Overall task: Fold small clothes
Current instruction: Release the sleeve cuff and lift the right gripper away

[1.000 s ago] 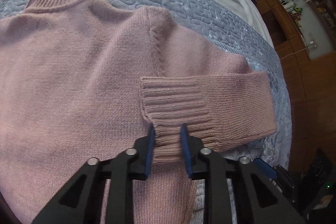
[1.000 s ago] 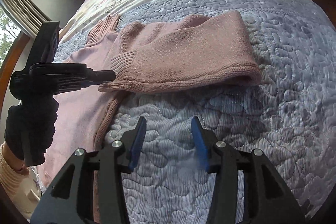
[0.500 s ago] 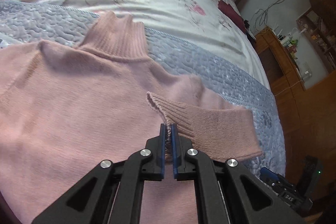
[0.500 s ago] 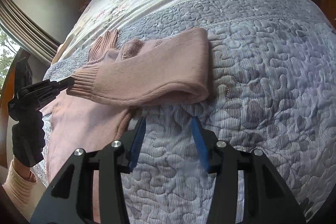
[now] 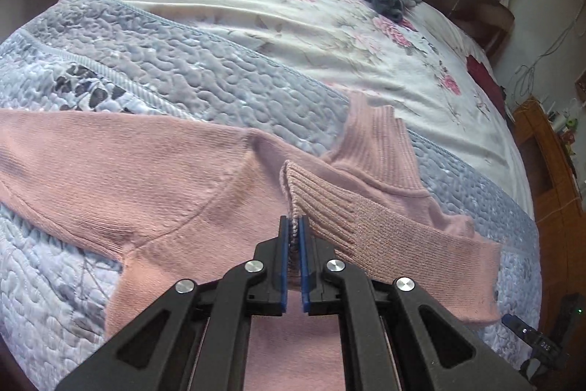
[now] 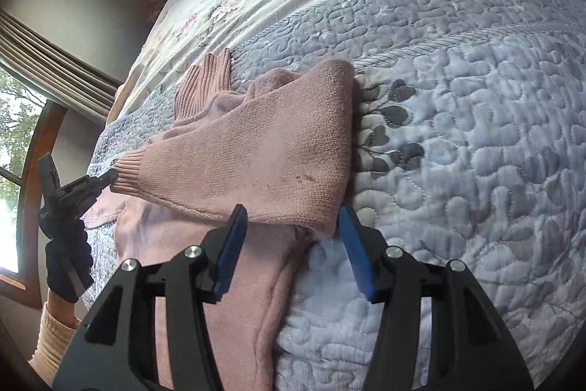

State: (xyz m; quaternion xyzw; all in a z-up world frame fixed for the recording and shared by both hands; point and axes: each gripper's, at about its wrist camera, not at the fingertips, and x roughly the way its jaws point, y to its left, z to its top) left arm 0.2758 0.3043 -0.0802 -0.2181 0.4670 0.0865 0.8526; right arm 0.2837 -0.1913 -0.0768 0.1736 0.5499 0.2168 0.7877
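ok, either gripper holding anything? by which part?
Left gripper is shut on the pink sweater, by its ribbed sleeve cuff. Right gripper is open, holding nothing.

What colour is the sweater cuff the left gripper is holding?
Dusty pink, like the whole sweater; the cuff shows best in the left wrist view.

Left gripper (image 5: 293, 226) clamped tight — right gripper (image 6: 293, 226) spread wide, empty.
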